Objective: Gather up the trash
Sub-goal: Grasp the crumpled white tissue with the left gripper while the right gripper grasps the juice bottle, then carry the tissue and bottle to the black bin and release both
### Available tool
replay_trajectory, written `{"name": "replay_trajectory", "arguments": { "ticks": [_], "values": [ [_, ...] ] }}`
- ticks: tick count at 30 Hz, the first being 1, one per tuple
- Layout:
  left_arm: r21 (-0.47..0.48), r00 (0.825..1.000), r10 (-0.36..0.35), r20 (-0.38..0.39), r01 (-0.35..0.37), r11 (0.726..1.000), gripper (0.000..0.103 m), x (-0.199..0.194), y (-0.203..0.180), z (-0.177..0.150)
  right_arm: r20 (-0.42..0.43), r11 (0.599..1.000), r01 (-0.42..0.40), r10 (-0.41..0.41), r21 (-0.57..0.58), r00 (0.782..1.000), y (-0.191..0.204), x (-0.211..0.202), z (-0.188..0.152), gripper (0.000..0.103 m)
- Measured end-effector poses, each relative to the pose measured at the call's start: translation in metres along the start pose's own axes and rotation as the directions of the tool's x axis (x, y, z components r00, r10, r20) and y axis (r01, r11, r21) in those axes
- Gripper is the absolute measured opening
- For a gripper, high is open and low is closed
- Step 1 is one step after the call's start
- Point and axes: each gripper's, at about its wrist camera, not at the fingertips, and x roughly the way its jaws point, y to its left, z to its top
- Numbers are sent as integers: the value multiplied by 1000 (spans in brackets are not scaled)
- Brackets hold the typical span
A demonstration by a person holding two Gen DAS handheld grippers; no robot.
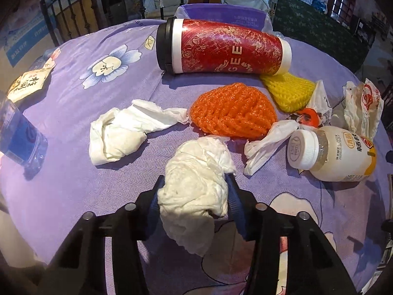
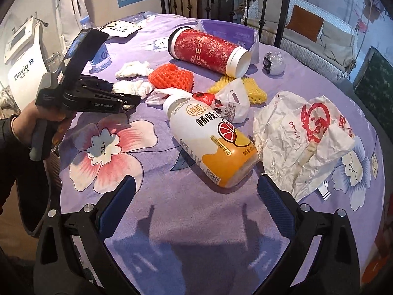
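Purple floral tablecloth [image 1: 81,184], littered: crumpled white tissue wad [image 1: 194,191] at near edge, clamped in left gripper [image 1: 195,184]; light, soft, compressible, best pinched mid-bulk; right gripper [image 2: 196,189] apart, empty, near juice bottle [image 2: 211,142].

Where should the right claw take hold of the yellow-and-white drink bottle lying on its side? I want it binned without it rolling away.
Grip the drink bottle across its round body, near the middle. Come from above, with one finger on each long side. It lies flat on the purple cloth, its base toward the open right claw and its cap pointing away. The crumpled paper wrapper crowds one side, so keep that finger close to the bottle.
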Motion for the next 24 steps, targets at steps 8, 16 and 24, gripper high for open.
{"name": "replay_trajectory", "arguments": {
  "ticks": [8,16,24],
  "values": [
    [-55,997,-15,75,19,998,32,-29,-4,-19,-8,1000,16,-16,-20,1000,-5,10,14,98],
    [-118,985,-26,168,46,992,32,-86,5,-58,-74,986,53,-66,-160,995,0,42,44,98],
    [-173,982,-6,189,39,984,32,-123,19,-92,-179,932,92,-163,-351,970,16,86,54,79]
  ]
}}
